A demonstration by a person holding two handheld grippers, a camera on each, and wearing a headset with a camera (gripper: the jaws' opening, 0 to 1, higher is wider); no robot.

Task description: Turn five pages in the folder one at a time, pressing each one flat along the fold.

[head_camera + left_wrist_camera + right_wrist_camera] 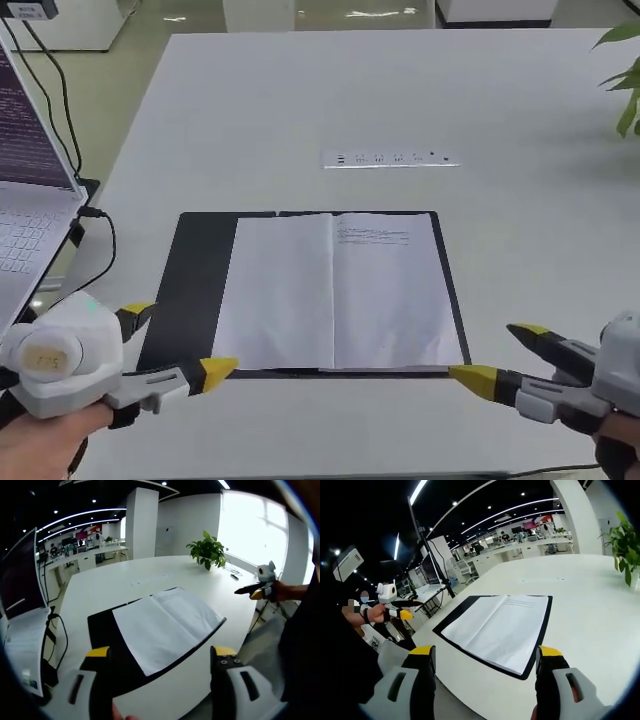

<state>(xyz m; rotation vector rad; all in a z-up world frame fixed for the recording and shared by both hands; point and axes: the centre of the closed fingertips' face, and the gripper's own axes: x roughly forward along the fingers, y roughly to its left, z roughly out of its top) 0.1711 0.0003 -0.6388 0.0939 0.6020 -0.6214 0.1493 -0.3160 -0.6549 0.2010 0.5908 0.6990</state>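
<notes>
Folder (195, 300) lies open; left gripper (180, 340) and right gripper (495, 352) flank it, both wide open, empty. Thin pages (385, 300) could lift doubled.

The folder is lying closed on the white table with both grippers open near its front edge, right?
No, the folder lies open, its white pages spread, as the head view shows. It is on the white table, with the left gripper and right gripper both open near its front edge.

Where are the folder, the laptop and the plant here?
folder (195, 290), head view, bare black left cover.
laptop (25, 245), head view, its keyboard.
plant (207, 552), left gripper view, its leaves.
</notes>
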